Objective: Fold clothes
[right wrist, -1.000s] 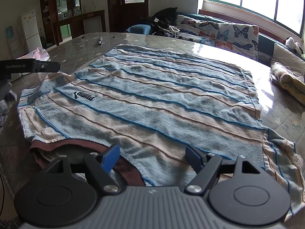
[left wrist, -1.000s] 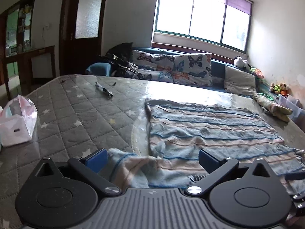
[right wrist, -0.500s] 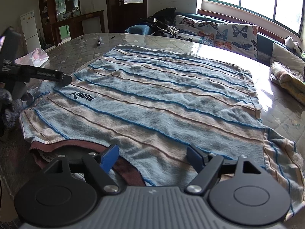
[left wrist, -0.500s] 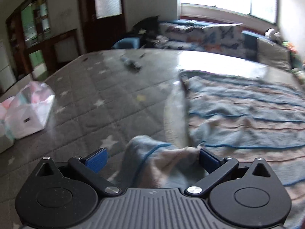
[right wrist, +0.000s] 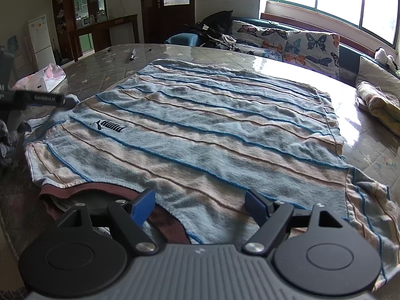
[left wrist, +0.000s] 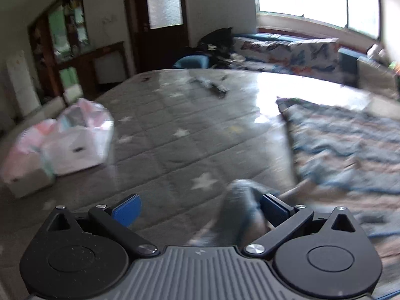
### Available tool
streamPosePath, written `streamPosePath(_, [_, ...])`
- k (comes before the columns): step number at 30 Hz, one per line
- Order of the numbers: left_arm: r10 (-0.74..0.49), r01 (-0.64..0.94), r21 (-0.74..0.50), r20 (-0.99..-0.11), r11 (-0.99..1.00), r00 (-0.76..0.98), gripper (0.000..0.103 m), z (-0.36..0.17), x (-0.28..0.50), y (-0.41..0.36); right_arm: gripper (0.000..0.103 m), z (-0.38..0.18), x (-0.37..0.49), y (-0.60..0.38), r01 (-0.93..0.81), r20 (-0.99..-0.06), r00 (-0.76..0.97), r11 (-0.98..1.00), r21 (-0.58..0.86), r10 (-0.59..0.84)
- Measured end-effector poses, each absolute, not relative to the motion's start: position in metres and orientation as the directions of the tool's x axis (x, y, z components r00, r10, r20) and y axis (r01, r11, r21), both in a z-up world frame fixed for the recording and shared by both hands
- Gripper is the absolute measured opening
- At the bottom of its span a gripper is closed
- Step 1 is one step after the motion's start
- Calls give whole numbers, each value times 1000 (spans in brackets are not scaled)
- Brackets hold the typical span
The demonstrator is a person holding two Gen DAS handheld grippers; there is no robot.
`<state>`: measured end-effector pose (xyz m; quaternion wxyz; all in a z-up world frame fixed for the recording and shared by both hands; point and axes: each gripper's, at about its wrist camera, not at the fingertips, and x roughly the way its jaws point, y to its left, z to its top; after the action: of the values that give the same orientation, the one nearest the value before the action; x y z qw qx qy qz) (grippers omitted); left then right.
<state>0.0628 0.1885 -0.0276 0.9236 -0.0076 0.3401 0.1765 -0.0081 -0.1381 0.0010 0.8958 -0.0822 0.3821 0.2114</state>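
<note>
**Lying flat on the star-quilted table, a striped shirt with one sleeve bunched up**

Spreading across the grey quilted table cover with white stars (right wrist: 105, 72), the light blue and beige striped knit shirt (right wrist: 200, 135) lies face up, its dark logo (right wrist: 107, 126) towards the left and its maroon ribbed collar (right wrist: 75, 191) at the near edge. The right gripper (right wrist: 200, 203) hovers just above that collar edge with its blue-padded fingers (right wrist: 142, 205) spread wide apart and nothing between them. The shirt's right sleeve (right wrist: 370, 210) lies flat beside the right finger.

In the left wrist view, which is blurred, the left gripper (left wrist: 198, 208) also stands wide open. A bunched fold of the shirt's left sleeve (left wrist: 241, 210) rises just beside the inner face of its right finger (left wrist: 273, 208); whether cloth and pad touch I cannot tell. The left finger is well apart from the cloth, over bare cover. From the right wrist view, the left gripper's black body (right wrist: 32, 98) sits at the shirt's left shoulder, with the sleeve fold (right wrist: 71, 100) at its tip.

A white and pink plastic bag (left wrist: 67, 140) rests on the cover to the left, well apart from the shirt. A dark slim object (left wrist: 212, 87) lies farther back. Butterfly-print cushions (right wrist: 300, 43) line the bench under the window.
</note>
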Motion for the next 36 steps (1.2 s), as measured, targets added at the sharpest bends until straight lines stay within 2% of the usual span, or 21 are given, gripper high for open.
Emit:
streamPosePath(2, [357, -364, 122, -625, 923, 695, 103, -28, 60, 194, 81, 1, -8, -138, -441, -719, 619, 897, 14, 316])
streamPosePath(13, [330, -384, 45, -610, 922, 720, 103, -10, 39, 213, 81, 2, -9, -137, -438, -720, 619, 899, 14, 313])
streamPosePath(15, [293, -305, 86, -610, 948, 737, 103, -13, 42, 198, 81, 2, -9, -137, -438, -721, 619, 899, 14, 312])
streamPosePath(18, [339, -279, 196, -624, 940, 704, 103, -26, 50, 188, 81, 3, -10, -139, -431, -719, 622, 902, 16, 310])
streamPosePath(21, [345, -299, 182, -623, 937, 702, 103, -26, 48, 191, 81, 5, -11, -143, -417, -714, 630, 909, 23, 307])
streamPosePath(26, [342, -296, 179, -609, 938, 716, 103, -17, 47, 183, 81, 14, -21, -161, -360, -687, 663, 931, 55, 297])
streamPosePath(36, [289, -239, 164, -571, 957, 768, 103, 4, 46, 154, 80, 16, -21, -243, -119, -692, 707, 989, 89, 148])
